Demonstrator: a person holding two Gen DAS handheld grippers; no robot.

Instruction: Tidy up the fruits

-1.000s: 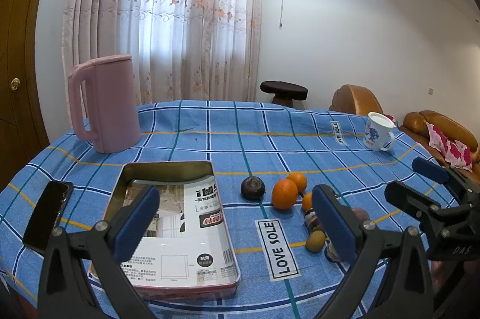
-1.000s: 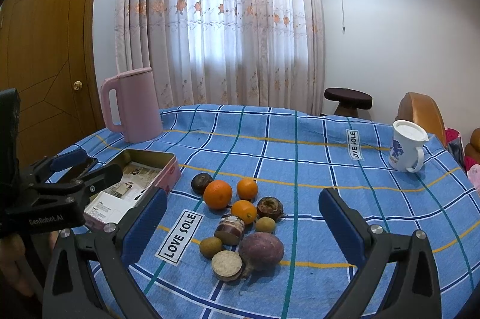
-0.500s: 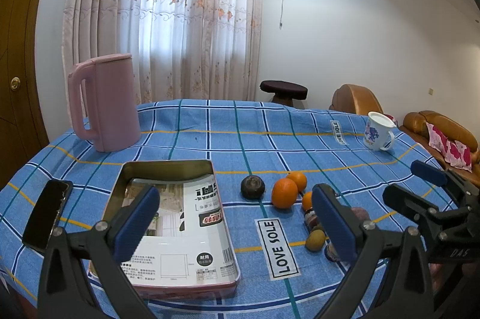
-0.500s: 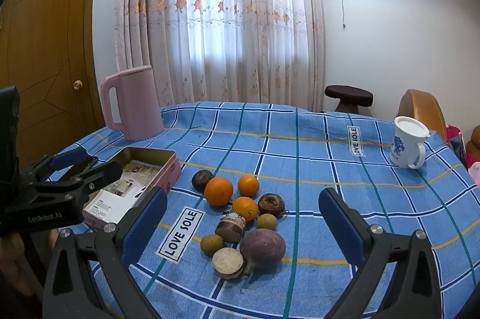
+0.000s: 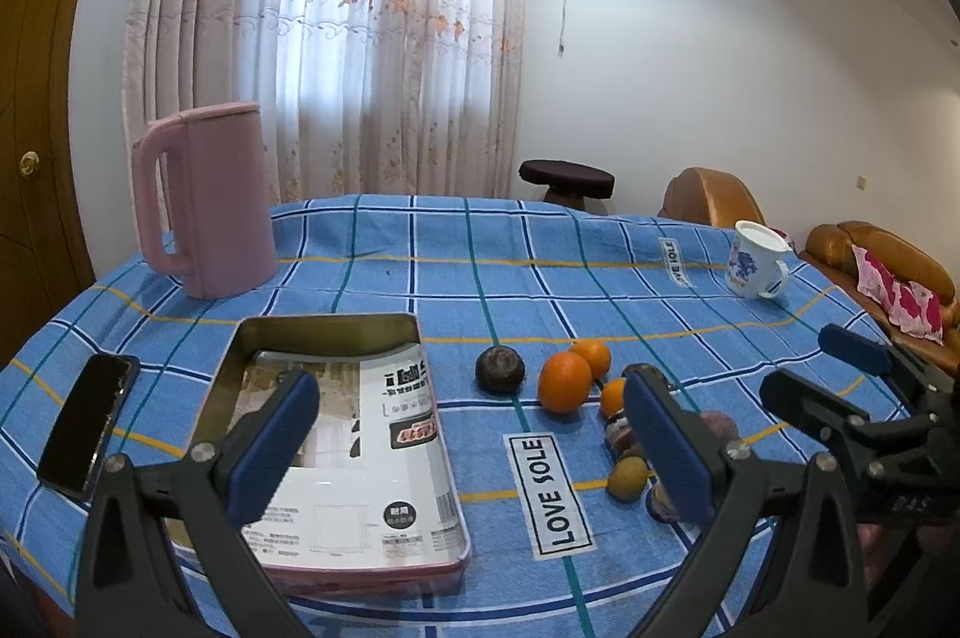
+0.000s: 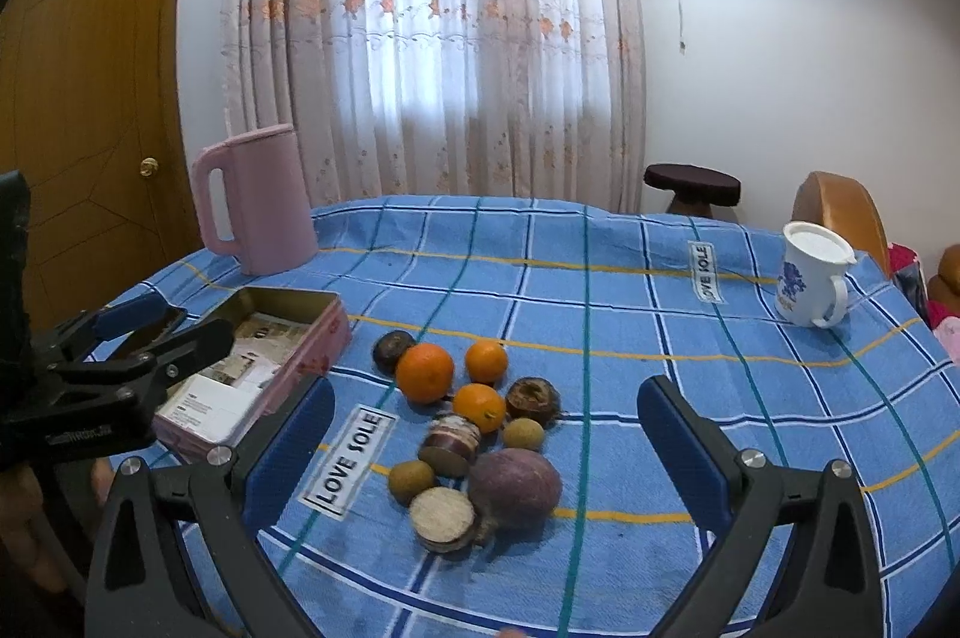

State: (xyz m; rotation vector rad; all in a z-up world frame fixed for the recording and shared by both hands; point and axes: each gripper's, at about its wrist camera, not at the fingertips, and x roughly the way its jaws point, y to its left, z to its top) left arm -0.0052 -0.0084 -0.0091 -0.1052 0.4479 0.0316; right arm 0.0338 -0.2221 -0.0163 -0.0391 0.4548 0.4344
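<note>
The right gripper (image 6: 486, 434) is held with its blue-padded fingers (image 6: 294, 446) spread wide and nothing between them, above the near edge of the blue checked tablecloth (image 6: 600, 278). Framed between them is the fruit cluster: three oranges, the largest (image 6: 425, 373) at 11 o'clock, a big purple fruit (image 6: 515, 482) nearest, a cut half (image 6: 443, 518) touching it at 8 o'clock, and small brown-green fruits (image 6: 410, 481) around. The left gripper (image 5: 474, 434) is likewise spread and empty, hovering over the open pink tin (image 5: 360, 464) lined with printed paper. Only the left view shows the black phone (image 5: 87, 425) at the tin's 9 o'clock; there most of the fruit is hidden behind the right finger. A pink kettle (image 5: 207, 197) stands at 11 o'clock, a white mug (image 6: 810, 278) at 2 o'clock.
</note>
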